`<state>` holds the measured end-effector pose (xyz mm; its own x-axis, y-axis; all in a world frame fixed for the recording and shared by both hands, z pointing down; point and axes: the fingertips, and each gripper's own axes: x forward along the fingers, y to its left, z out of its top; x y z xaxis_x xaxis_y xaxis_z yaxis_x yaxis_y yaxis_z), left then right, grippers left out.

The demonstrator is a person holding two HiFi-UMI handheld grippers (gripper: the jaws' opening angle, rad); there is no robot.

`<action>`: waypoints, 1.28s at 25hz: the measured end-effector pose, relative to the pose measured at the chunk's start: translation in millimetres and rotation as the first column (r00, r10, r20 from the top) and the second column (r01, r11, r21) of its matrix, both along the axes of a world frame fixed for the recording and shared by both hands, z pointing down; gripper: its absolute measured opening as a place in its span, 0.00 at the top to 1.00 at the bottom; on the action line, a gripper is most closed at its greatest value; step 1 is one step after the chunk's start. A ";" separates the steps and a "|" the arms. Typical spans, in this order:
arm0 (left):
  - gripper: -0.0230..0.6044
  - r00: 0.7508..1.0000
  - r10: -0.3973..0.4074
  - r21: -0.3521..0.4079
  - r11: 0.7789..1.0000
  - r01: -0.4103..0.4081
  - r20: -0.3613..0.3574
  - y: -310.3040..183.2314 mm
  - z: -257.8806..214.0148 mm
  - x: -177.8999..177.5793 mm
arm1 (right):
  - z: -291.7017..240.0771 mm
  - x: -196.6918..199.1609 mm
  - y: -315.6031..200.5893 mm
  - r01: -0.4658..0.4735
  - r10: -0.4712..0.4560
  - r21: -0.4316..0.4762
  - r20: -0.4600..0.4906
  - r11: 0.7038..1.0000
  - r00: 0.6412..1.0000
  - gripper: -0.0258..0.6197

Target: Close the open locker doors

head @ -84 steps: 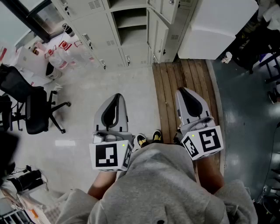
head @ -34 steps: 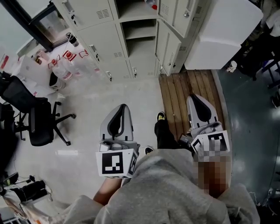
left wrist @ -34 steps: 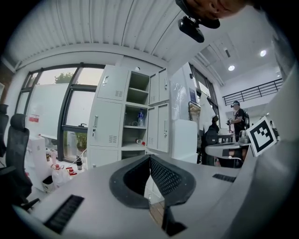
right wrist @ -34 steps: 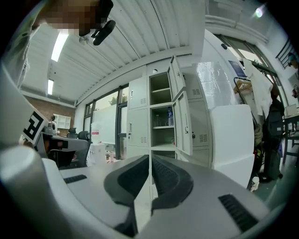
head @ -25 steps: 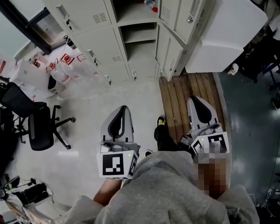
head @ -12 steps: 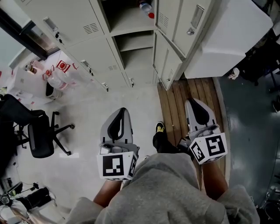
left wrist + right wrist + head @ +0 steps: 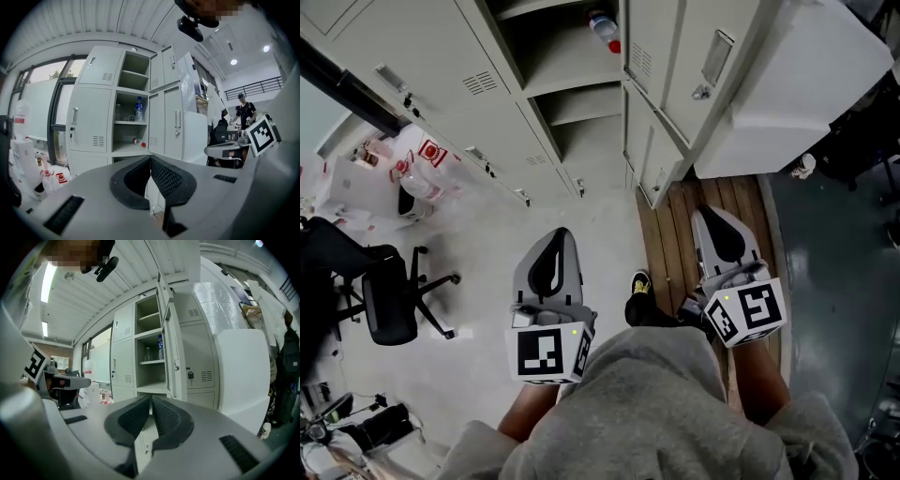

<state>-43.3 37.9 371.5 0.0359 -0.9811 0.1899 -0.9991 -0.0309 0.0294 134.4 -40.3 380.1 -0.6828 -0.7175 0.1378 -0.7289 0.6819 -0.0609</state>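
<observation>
The grey lockers (image 7: 487, 103) fill the top of the head view. Their middle column (image 7: 572, 98) stands open, with its doors (image 7: 703, 61) swung out to the right and a lower door (image 7: 661, 155) also ajar. A red-capped bottle (image 7: 602, 28) lies on an upper shelf. My left gripper (image 7: 560, 232) is shut and empty, a step short of the open column (image 7: 133, 112). My right gripper (image 7: 703, 212) is shut and empty too, pointing at the edge of the open doors (image 7: 166, 333). Neither touches the lockers.
A white cabinet (image 7: 787, 84) stands right of the lockers, behind the open doors. Wooden planks (image 7: 712, 197) lie under my right gripper. A black office chair (image 7: 380, 291) and plastic bags (image 7: 412, 159) are at the left. A person (image 7: 243, 110) stands far off.
Both grippers have been carried forward and the lockers now loom larger and nearer in the head view. Both pairs of jaws stay shut and empty.
</observation>
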 end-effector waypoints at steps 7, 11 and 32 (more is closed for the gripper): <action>0.95 1.000 0.000 -0.011 1.000 0.000 0.012 -30.2 1.6 9.2 | 8.2 6.2 -27.2 0.008 -0.008 -0.024 0.007 1.000 1.000 0.90; 0.95 1.000 -0.007 -0.012 1.000 0.007 0.019 -47.1 0.8 13.1 | 13.1 9.0 -43.3 0.017 -0.017 -0.038 0.010 0.999 1.000 0.90; 0.95 0.997 -0.057 0.005 0.998 0.057 0.056 -94.3 -4.3 20.1 | 7.7 13.4 -98.9 0.076 -0.075 -0.010 0.035 0.997 0.997 0.90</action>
